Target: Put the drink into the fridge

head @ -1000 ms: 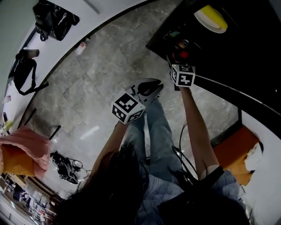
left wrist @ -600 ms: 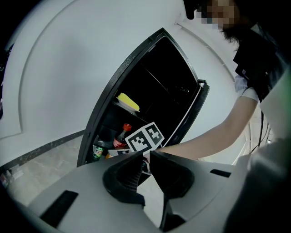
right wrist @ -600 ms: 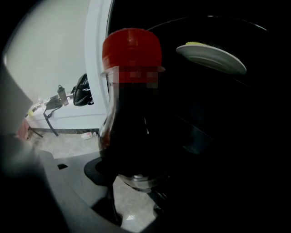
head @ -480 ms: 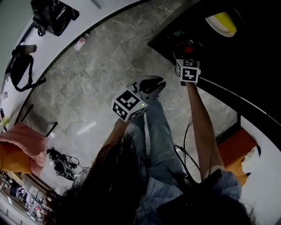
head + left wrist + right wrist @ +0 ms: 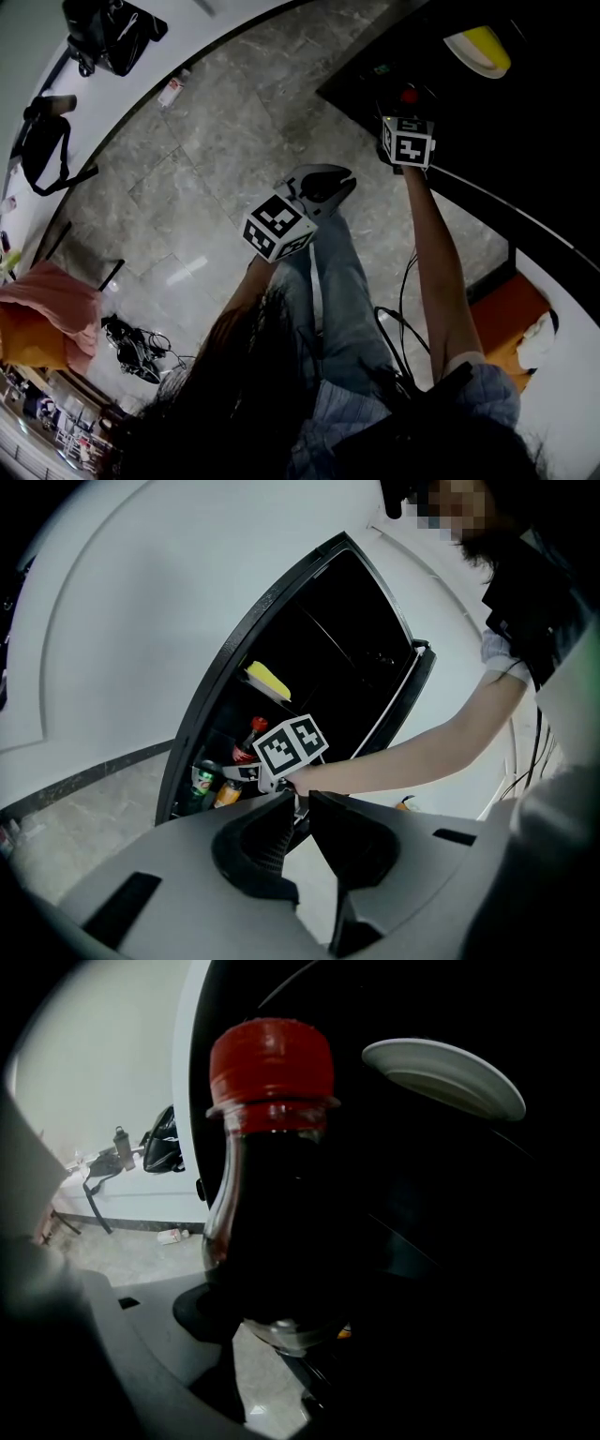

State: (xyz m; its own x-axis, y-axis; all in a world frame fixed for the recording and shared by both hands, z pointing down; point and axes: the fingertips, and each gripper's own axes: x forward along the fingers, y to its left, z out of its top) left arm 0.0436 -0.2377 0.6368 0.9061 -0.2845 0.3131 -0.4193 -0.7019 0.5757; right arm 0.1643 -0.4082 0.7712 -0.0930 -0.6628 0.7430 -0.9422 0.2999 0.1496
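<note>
Black fridge [image 5: 534,122] stands open, its dark inside facing the person; the grey stone floor [image 5: 206,159] in front of it is open. Right gripper [image 5: 406,105], arm stretched out, reaches past the fridge's front edge, its fingers pinching the lower body of a red-capped cola bottle [image 5: 277,1185], so the drink is already within the opening, held in the air. Left gripper [image 5: 300,804] hangs back over the floor, well apart from the fridge, fingers pressed nearly together with nothing between. Plate [image 5: 445,1072] with something yellow on it sits on a shelf above and beyond the bottle, dark room between them. Green can [image 5: 203,778] and orange can [image 5: 228,792] stand low by the opening's left edge, below the bottle.
</note>
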